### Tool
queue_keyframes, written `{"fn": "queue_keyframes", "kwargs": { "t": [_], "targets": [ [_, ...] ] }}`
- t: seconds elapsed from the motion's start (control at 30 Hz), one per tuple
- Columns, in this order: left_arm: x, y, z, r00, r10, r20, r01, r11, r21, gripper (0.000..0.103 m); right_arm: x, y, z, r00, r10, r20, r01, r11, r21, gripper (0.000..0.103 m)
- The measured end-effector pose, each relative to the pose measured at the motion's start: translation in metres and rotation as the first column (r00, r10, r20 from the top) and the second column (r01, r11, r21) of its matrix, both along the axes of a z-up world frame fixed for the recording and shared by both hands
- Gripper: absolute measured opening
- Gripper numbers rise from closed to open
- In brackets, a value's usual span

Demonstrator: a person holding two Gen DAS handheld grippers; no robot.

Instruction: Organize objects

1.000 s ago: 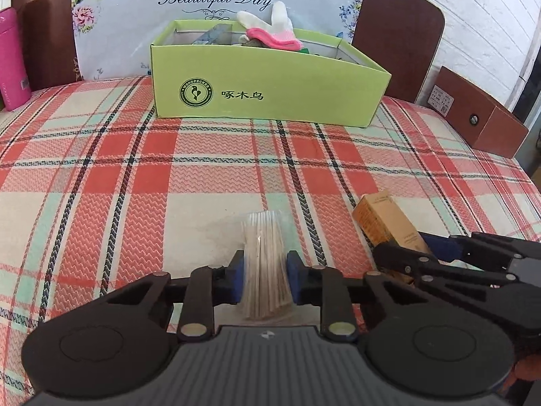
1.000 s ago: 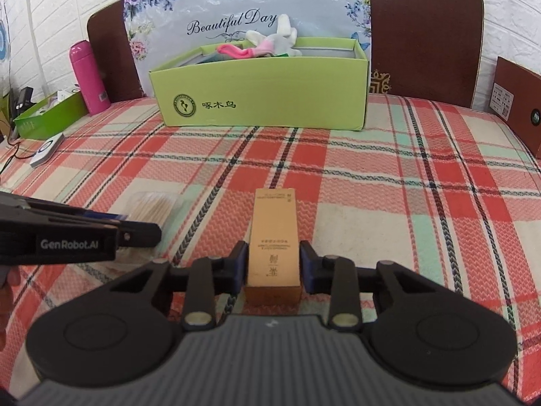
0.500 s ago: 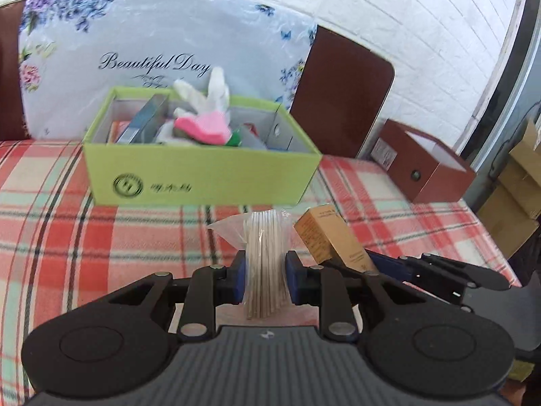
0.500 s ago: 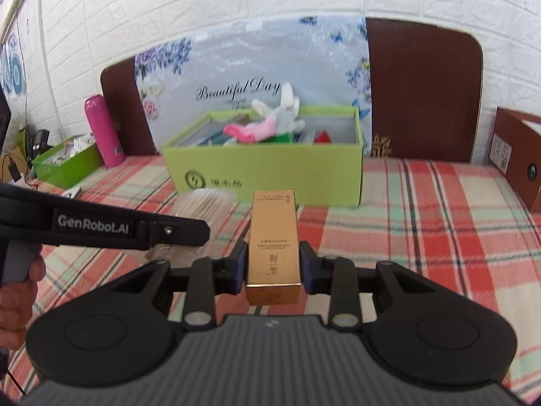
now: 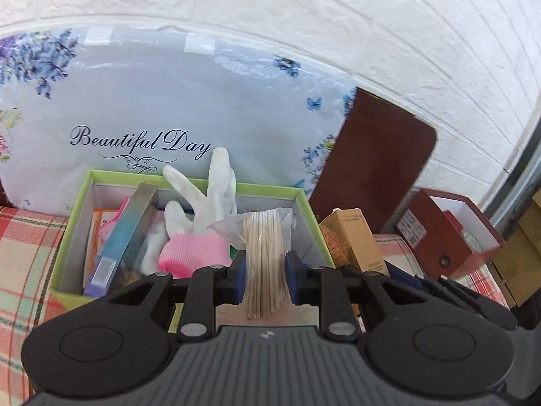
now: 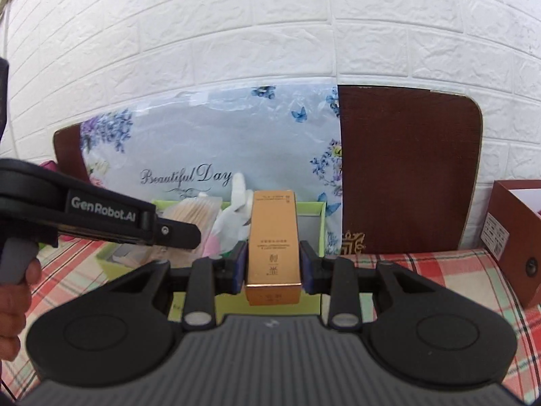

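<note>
Item 1: bag of wooden sticks (image 5: 267,257). Clear plastic packet, thin sticks bundled upright inside. Held off the table by the left gripper (image 5: 265,279), whose jaws are closed to the packet's width and pinch it around the lower middle. Position: above the near edge of the green box (image 5: 309,208), towards its right end. Handling, as judged: very light; film slippery and crushable, sticks stiff together but liable to shift or snap under a hard squeeze. Best hold is across the dense middle of the bundle, not the loose film at the top.

Item 2: gold carton (image 6: 273,237). Tall, narrow cardboard box with printed face. Held by the right gripper (image 6: 273,270), jaws closed on its two long sides near the lower end. Position: in the air just in front of the green box. Handling, as judged: light, rigid, smooth faces; flat sides suit a firm pinch, though walls may dent.

Already in the box: white glove with pink cuff (image 5: 199,223), flat packages (image 5: 125,237). Beneath: checked tablecloth (image 6: 449,270).
</note>
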State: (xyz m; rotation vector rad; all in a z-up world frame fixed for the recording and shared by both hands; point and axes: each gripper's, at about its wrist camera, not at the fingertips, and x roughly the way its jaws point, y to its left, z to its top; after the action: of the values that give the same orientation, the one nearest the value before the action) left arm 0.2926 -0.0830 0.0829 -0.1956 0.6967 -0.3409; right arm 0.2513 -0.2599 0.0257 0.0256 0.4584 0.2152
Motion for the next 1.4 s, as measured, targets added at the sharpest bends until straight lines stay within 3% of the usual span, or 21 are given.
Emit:
{"fn": "queue_keyframes", "kwargs": {
  "t": [0.4, 0.43, 0.47, 0.53, 0.63, 0.73, 0.8, 0.93, 1.03, 1.23, 1.4],
  "targets": [
    [0.076, -0.004, -0.029, 1.000, 0.031, 0.000, -0.031, 0.999, 0.022, 0.025, 0.074, -0.005, -0.046, 0.999, 0.021, -0.032, -0.023, 0.997, -0.075, 0.032],
    [0.078, -0.002, -0.030, 0.999, 0.039, 0.006, -0.039, 0.999, 0.017, 0.032, 0.076, -0.004, -0.049, 0.999, 0.028, -0.030, -0.031, 0.996, -0.082, 0.032],
    [0.079, 0.001, -0.032, 0.999, 0.043, 0.007, -0.043, 0.999, 0.008, 0.053, 0.077, -0.004, -0.051, 0.999, 0.030, -0.024, -0.032, 0.996, -0.086, 0.032],
    [0.079, 0.006, -0.033, 0.997, 0.075, 0.013, -0.075, 0.997, 0.001, 0.087, 0.073, -0.005, -0.054, 1.000, 0.026, 0.004, -0.025, 0.995, -0.092, 0.057],
    [0.076, 0.011, -0.034, 0.992, 0.107, 0.065, -0.109, 0.994, 0.021, 0.088, 0.066, -0.005, -0.053, 0.998, 0.040, 0.047, -0.036, 0.995, -0.090, 0.077],
    [0.075, 0.014, -0.038, 0.991, 0.125, 0.042, -0.127, 0.991, 0.037, 0.088, 0.063, 0.001, -0.052, 0.997, 0.030, 0.067, -0.022, 0.993, -0.120, 0.094],
    [0.072, 0.016, -0.039, 0.991, 0.130, 0.036, -0.132, 0.991, 0.038, 0.088, 0.062, 0.003, -0.051, 0.998, 0.033, 0.062, -0.025, 0.992, -0.122, 0.100],
    [0.062, 0.017, -0.033, 0.989, 0.137, 0.047, -0.140, 0.989, 0.057, 0.088, 0.056, 0.008, -0.042, 0.997, 0.041, 0.072, -0.033, 0.993, -0.117, 0.103],
    [0.048, 0.015, -0.025, 0.982, 0.160, 0.096, -0.171, 0.978, 0.118, 0.088, 0.046, 0.011, -0.032, 0.996, 0.051, 0.075, -0.043, 0.993, -0.114, 0.103],
    [0.010, 0.020, -0.009, 0.970, 0.182, 0.162, -0.211, 0.960, 0.183, 0.088, 0.021, 0.017, -0.016, 0.997, 0.059, 0.052, -0.056, 0.997, -0.045, 0.103],
    [-0.021, 0.018, -0.006, 0.963, 0.211, 0.169, -0.253, 0.924, 0.286, 0.089, -0.008, 0.020, -0.009, 0.997, 0.048, 0.060, -0.047, 0.998, -0.029, 0.103]
  ]
}}
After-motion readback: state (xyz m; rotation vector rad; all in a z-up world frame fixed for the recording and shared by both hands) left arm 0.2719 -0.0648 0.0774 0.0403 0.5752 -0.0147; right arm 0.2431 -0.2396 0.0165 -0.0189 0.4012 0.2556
